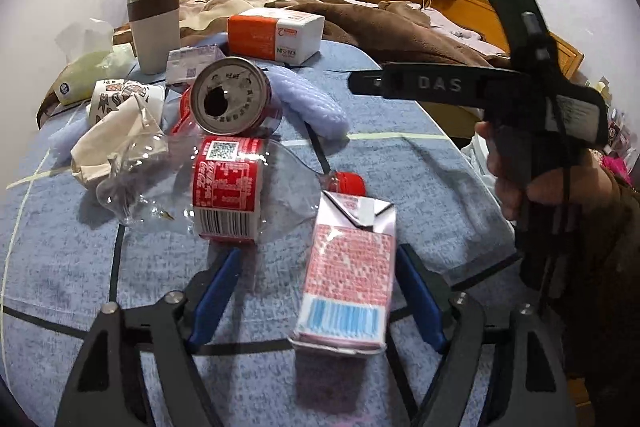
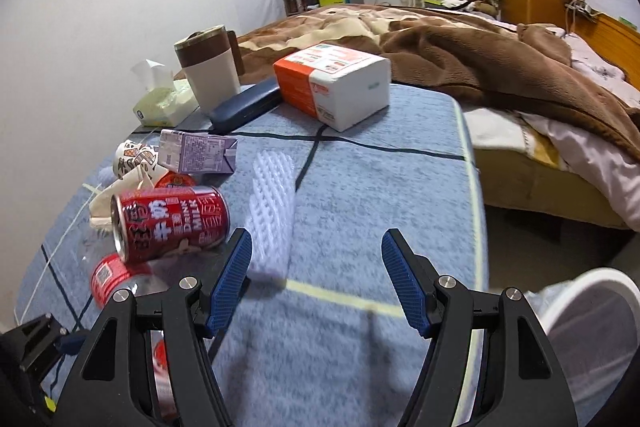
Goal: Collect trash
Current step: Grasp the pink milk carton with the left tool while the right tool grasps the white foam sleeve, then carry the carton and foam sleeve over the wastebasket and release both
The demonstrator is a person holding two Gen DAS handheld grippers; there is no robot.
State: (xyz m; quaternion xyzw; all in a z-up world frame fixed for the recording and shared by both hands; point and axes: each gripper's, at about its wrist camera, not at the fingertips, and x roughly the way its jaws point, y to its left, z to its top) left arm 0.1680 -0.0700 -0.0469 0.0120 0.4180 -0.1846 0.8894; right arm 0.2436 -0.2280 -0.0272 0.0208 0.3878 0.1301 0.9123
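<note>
A pink milk carton (image 1: 347, 275) lies on the blue table cloth between the open fingers of my left gripper (image 1: 318, 291), close to the right finger. Beyond it lie a crushed clear cola bottle (image 1: 224, 191), a red drink can (image 1: 232, 99), a crumpled paper cup (image 1: 120, 99) and white foam netting (image 1: 312, 99). My right gripper (image 2: 316, 283) is open and empty, above the cloth, with the can (image 2: 172, 223), the foam netting (image 2: 272, 203) and a purple carton (image 2: 196, 153) ahead and to its left. It also shows in the left wrist view (image 1: 480, 83).
A tumbler (image 2: 210, 71), a dark glasses case (image 2: 244, 109), a tissue pack (image 2: 332, 83) and a green tissue box (image 2: 160, 103) stand at the table's far side. A white bin (image 2: 592, 315) stands below the table's right edge. A bed with brown blankets (image 2: 480, 59) lies behind.
</note>
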